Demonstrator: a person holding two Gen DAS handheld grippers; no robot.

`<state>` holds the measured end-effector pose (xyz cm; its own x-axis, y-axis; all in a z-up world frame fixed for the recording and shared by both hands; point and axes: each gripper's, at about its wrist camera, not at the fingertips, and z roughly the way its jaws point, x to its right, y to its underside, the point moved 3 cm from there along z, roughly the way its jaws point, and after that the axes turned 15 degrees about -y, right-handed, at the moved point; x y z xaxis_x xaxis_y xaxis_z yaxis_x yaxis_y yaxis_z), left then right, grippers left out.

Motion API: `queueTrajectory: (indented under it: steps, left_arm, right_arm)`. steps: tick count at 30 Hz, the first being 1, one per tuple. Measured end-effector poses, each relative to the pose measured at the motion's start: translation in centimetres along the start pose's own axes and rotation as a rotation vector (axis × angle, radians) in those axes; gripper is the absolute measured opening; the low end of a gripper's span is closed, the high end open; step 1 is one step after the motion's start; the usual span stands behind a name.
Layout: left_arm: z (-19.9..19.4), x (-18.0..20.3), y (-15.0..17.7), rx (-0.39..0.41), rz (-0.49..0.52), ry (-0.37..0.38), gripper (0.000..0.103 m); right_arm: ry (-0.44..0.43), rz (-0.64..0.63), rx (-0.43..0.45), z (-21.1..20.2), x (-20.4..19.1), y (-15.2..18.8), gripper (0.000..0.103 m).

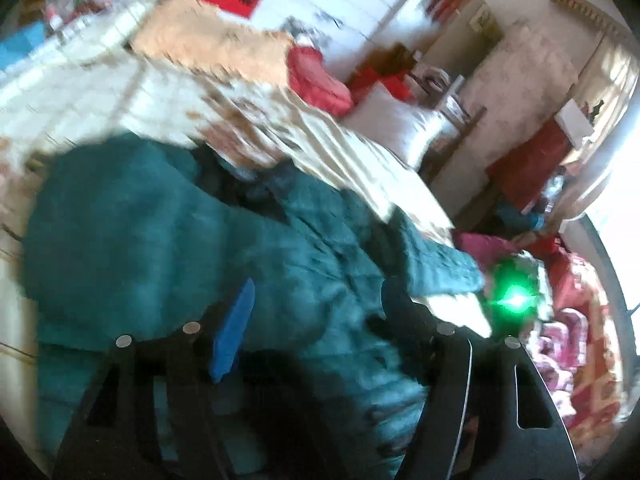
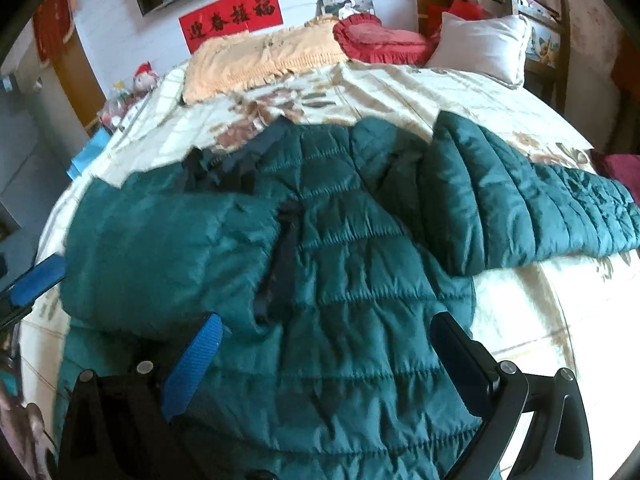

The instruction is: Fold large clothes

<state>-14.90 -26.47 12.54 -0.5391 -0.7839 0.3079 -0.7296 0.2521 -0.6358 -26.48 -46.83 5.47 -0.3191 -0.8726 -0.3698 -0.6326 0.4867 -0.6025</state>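
Note:
A dark teal quilted jacket [image 2: 352, 240] lies spread on the cream flowered bedspread [image 2: 400, 84]. One sleeve [image 2: 160, 248] is folded across its front on the left, and the other sleeve [image 2: 540, 208] stretches out to the right. My right gripper [image 2: 326, 320] hovers open over the jacket's lower front with only cloth beneath. The left wrist view is blurred: my left gripper [image 1: 320, 312] stands open above the jacket [image 1: 160, 240], and nothing sits between its pads. One blue pad of the left gripper [image 2: 36, 280] pokes in at the right wrist view's left edge.
At the head of the bed lie a peach fringed blanket [image 2: 260, 60], a red heart cushion [image 2: 376, 40] and a white pillow [image 2: 480, 44]. A wooden chair [image 2: 552, 28] stands at the back right. Red and pink bedding [image 1: 576, 340] is heaped beside the bed.

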Motion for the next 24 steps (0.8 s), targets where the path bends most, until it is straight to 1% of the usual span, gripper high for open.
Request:
queueTrajectory:
  steps: [2,3,5,6,7,8,9,10,11,12,14,15,17,19,21,23,24]
  left_arm:
    - [-1.0,-2.3,-0.4,0.046,0.003,-0.108,0.066]
    - [-1.4,-3.8,-0.5,0.06,0.002,-0.177,0.066]
    - [-1.4,-6.5,-0.4,0.059,-0.017,-0.27,0.066]
    - [-1.4,-7.9,-0.3,0.051,-0.038,-0.306,0.066]
    - [-1.3,-9.4,-0.1,0.041,-0.069,-0.333,0.066]
    - [-1.3,-10.4,0.1,0.033,-0.094,-0.344,0.066]
    - [-1.3,-11.5,0.3,0.025,-0.122,-0.355,0.066]
    - [-1.2,-12.4,0.5,0.018,-0.145,-0.367,0.066]
    - [-1.4,-13.4,0.5,0.015,-0.172,-0.385,0.066]
    - [-1.4,-14.0,0.4,0.018,-0.187,-0.396,0.066]
    - [-1.8,-15.0,0.2,0.03,-0.214,-0.425,0.066]
    - [-1.7,-15.1,0.1,0.036,-0.221,-0.431,0.066]
    - [-1.4,-15.2,-0.2,0.05,-0.228,-0.45,0.066]
    - [-0.1,-14.9,-0.3,0.046,-0.203,-0.469,0.066]
    - [1.7,-14.5,-0.2,0.013,-0.18,-0.492,0.066]
    - [3.3,-14.3,0.0,-0.026,-0.177,-0.494,0.066]
    - [3.6,-14.2,0.0,-0.032,-0.176,-0.492,0.066]
  right_arm:
    - [-0.058,0.025,-0.004,0.4,-0.3,-0.6,0.103]
    - [-0.078,0.039,-0.012,0.8,-0.4,-0.9,0.103]
    - [-0.091,0.04,-0.034,2.6,-0.9,-1.6,0.103]
    - [-0.079,0.036,-0.052,3.8,-1.0,-1.8,0.103]
    - [-0.078,0.036,-0.068,4.8,-1.0,-1.9,0.1]
    - [-0.091,0.041,-0.097,6.1,-1.0,-2.0,0.093]
    - [-0.127,0.048,-0.13,7.6,-1.2,-2.0,0.071]
    - [-0.154,0.047,-0.139,8.3,-1.5,-2.0,0.045]
    - [-0.166,0.031,-0.125,8.4,-1.9,-2.2,0.034]
    - [-0.148,0.002,-0.102,8.1,-2.4,-2.6,0.02]
    - [-0.113,-0.06,-0.016,6.2,-3.1,-3.7,0.016]
    - [-0.089,-0.093,0.045,4.6,-3.2,-4.5,0.016]
    - [-0.011,-0.131,0.104,2.7,-2.9,-5.7,0.016]
    - [0.069,-0.147,0.136,1.7,-1.9,-6.7,0.015]
    - [0.12,-0.15,0.12,2.5,-0.9,-7.2,0.015]
    - [0.097,-0.116,0.055,5.0,0.5,-7.3,0.016]
    - [0.092,-0.089,0.001,6.2,1.2,-7.2,0.018]
